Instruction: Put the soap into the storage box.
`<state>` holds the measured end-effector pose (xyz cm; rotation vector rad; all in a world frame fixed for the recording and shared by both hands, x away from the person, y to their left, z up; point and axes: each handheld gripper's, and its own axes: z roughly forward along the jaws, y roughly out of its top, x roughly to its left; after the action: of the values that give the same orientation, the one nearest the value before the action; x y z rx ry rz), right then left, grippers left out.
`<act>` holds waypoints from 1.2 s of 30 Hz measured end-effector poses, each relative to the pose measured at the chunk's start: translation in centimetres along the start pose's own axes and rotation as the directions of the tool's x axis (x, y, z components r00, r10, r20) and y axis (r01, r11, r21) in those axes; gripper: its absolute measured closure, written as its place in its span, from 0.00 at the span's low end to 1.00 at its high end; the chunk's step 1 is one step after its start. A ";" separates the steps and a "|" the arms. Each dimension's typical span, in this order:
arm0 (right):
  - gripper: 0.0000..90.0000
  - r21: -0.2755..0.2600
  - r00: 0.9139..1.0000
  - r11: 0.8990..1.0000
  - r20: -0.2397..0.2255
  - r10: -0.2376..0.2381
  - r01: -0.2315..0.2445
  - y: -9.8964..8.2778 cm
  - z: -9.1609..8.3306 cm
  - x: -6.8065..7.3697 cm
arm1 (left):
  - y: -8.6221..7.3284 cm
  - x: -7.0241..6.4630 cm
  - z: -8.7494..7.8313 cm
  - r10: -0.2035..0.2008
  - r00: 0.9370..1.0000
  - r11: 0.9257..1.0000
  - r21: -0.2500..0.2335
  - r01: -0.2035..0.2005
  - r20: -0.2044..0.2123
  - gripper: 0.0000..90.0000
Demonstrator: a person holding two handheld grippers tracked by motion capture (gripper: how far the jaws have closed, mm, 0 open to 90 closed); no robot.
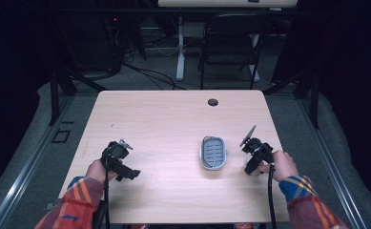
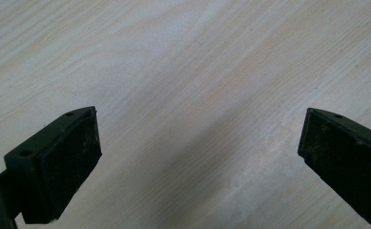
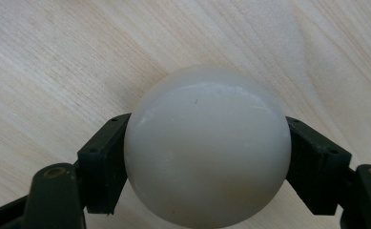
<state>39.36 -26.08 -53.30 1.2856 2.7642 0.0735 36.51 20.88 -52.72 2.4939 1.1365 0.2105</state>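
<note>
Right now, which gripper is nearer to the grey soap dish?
Right. The right gripper sits just right of the soap dish; the left gripper is far off to its left.

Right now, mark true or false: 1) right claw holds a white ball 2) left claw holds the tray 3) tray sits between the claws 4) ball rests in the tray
1) True: the right claw is clamped on the white ball.
2) False: the left claw is open over bare table.
3) True: the grey tray lies between them, nearer the right.
4) False: the ball is in the right claw, apart from the tray.
</note>
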 end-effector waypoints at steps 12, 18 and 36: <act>0.27 0.014 1.000 1.000 0.002 -0.016 0.016 0.5 -0.3 0.2 | 0.1 0.0 0.0 0.003 1.000 1.000 0.004 -0.003 0.005 0.00; 0.27 0.000 1.000 1.000 0.004 -0.025 0.025 1.1 -0.5 0.2 | 0.0 0.0 0.0 0.002 1.000 1.000 0.000 -0.002 0.004 0.00; 0.27 0.012 0.998 0.998 0.008 -0.059 0.059 2.7 -1.4 0.5 | 0.1 0.0 0.0 0.003 1.000 1.000 0.003 -0.003 0.006 0.00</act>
<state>40.96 -23.96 -51.73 1.2032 2.7971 0.0480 36.57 20.84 -52.70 2.4974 1.1318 0.2014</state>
